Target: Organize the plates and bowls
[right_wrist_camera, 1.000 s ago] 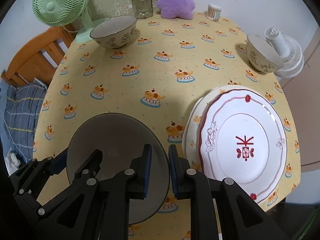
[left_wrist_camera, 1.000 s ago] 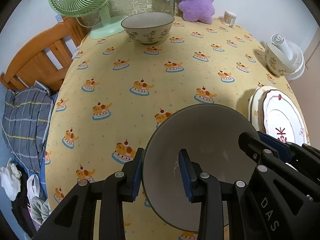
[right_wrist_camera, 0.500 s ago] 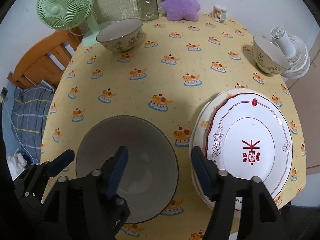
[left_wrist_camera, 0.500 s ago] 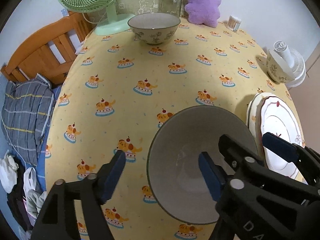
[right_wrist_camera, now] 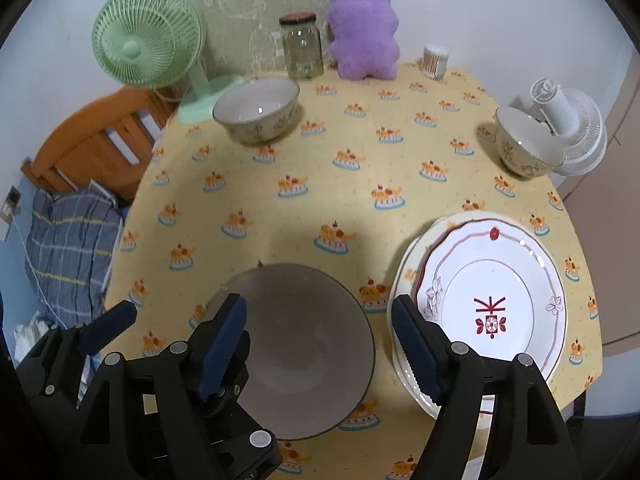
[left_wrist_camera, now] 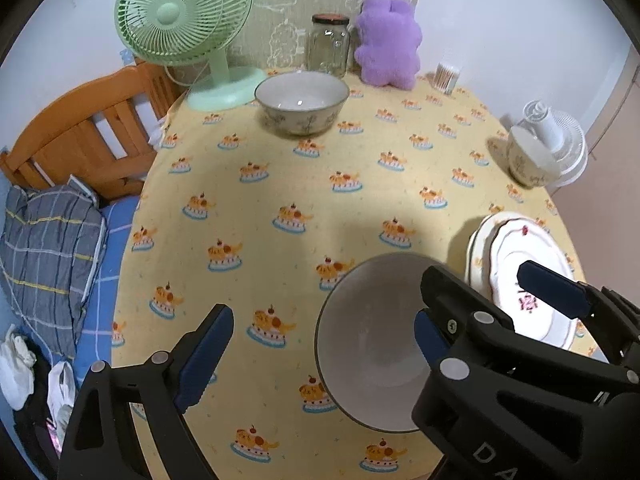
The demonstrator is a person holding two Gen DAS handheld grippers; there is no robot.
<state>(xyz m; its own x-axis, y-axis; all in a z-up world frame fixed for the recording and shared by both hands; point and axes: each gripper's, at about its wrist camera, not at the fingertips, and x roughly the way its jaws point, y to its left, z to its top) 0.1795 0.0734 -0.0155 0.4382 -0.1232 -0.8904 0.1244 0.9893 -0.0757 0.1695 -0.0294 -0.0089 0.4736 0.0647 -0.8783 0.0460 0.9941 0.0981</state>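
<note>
A plain grey bowl (left_wrist_camera: 372,340) (right_wrist_camera: 304,320) rests on the yellow tablecloth near the front edge. My left gripper (left_wrist_camera: 320,344) hangs above its left rim, jaws opening, pads clear of the rim. My right gripper (right_wrist_camera: 320,346) hangs above its right rim, jaws also opening and touching nothing. To the bowl's right lies a white plate with a red emblem (right_wrist_camera: 492,280) (left_wrist_camera: 516,252) on top of a cream plate. A large patterned bowl (left_wrist_camera: 301,102) (right_wrist_camera: 258,112) stands at the back. A smaller patterned bowl (left_wrist_camera: 528,160) (right_wrist_camera: 524,148) stands at the right edge.
Along the back stand a green fan (left_wrist_camera: 184,12), a glass jar (left_wrist_camera: 328,46), a purple plush toy (left_wrist_camera: 388,46) and a cup of cotton swabs (left_wrist_camera: 447,76). A white fan (right_wrist_camera: 568,128) sits beyond the right edge. A wooden bed frame (left_wrist_camera: 80,132) and bedding lie to the left.
Both grippers were shut on the grey bowl's rim, one on each side. They have let go, spread wide and risen. The bowl stays on the table.
</note>
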